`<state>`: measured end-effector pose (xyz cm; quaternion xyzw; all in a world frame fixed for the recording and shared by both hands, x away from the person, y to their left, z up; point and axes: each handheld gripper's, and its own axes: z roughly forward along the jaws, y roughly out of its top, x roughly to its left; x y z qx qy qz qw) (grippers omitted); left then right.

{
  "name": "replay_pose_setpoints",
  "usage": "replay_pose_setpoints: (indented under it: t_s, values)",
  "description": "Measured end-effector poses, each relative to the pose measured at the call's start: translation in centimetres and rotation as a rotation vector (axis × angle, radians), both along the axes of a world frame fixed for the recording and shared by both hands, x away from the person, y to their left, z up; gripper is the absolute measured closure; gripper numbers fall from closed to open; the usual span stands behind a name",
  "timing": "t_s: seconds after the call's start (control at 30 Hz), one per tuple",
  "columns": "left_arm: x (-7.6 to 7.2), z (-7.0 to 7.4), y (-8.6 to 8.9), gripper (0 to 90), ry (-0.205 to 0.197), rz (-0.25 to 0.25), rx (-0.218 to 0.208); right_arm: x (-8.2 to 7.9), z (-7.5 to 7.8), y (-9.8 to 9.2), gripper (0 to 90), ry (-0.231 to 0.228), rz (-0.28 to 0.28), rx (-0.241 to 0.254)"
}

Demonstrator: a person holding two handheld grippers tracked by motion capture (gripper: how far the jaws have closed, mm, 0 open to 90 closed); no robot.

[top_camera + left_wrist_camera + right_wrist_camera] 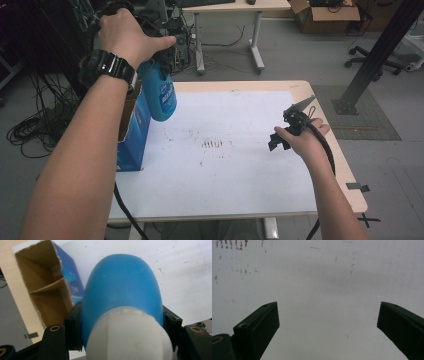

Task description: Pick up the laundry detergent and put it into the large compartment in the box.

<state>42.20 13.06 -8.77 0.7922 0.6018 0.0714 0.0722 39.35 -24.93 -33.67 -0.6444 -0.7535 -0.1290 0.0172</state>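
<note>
The left gripper (161,59) is clamping a blue bottle (161,95) near its top, both jaws pressing against the bottle's sides just below the white cap (130,337), as the left gripper view is showing. In the high view the bottle is hanging upright from that gripper, clear of the surface (240,170), above the rear left corner of the white sheet (250,185) that is covering most of it. The person's left hand (127,35) is wrapping around the gripper body, with a black watch (106,66) sitting on the wrist. Just beside and below the bottle, an open blue carton (134,137) is standing at the left edge of the surface; the left gripper view is looking down into its brown cardboard interior, where a divider (46,287) is splitting it into compartments. The right gripper (281,137) is resting in the person's right hand (305,140) over the right part of the sheet, well apart from the bottle. Its jaws are standing wide apart with nothing between them, and the right gripper view is showing bare white sheet with small brown marks (230,245) beyond them. A patch of similar marks (215,145) is lying near the middle of the sheet.
</note>
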Motion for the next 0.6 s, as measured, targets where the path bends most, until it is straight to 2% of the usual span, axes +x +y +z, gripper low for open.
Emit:
replay_pose_setpoints:
  t_s: [0.23,0.33,0.6]
  values:
    - [-0.2,0.5,2.4,37.3,0.002,0.051,-0.011,0.2,0.0,0.2,4.2,0.000,-0.002,-0.002]
    - [-0.3,0.6,3.4,37.3,0.011,0.066,-0.007,0.2,-0.1,0.1,4.2,-0.001,0.003,-0.004]
    - [-0.5,0.8,6.1,37.3,0.001,0.116,-0.001,0.2,-0.2,0.0,4.2,0.004,-0.006,-0.009]
